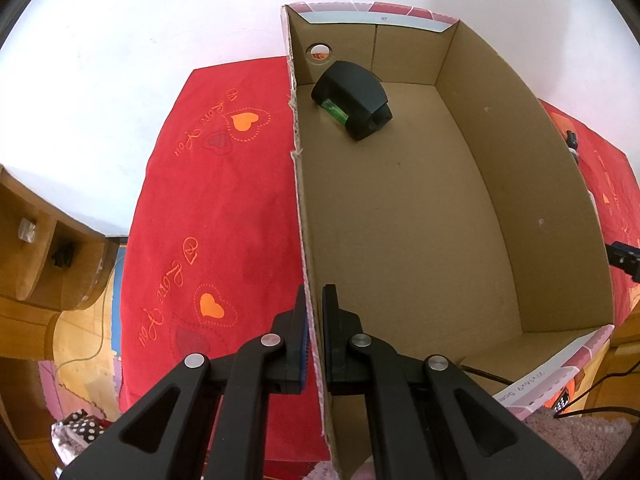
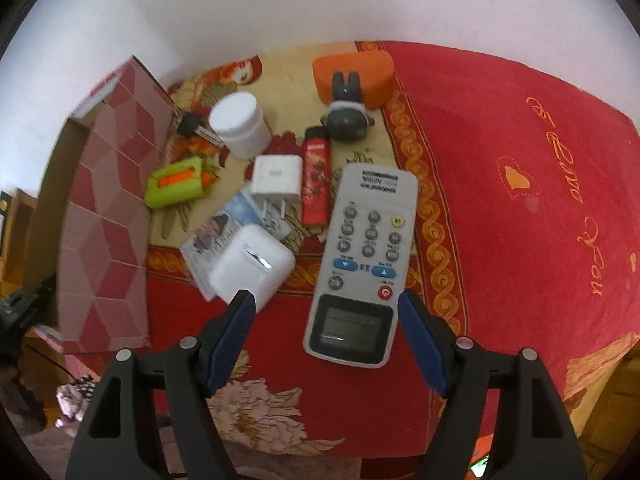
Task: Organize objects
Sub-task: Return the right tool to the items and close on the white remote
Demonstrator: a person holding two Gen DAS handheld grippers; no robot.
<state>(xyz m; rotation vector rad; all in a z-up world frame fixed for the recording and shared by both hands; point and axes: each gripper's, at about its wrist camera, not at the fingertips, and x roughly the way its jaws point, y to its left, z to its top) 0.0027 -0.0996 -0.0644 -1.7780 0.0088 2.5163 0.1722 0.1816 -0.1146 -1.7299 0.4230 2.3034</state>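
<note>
In the left wrist view my left gripper is shut on the near left wall of an open cardboard box, one finger outside and one inside. A black device with a green cell lies in the box's far left corner. In the right wrist view my right gripper is open, its fingers on either side of the near end of a white remote control. A white earbud case lies just left of it, by the left fingertip. The box's patterned side stands at the left.
Beyond the remote lie a white charger plug, red lighter, green-orange toy, white jar, key, grey figure, orange case and cards. Red blanket covers the bed. A wooden shelf stands left.
</note>
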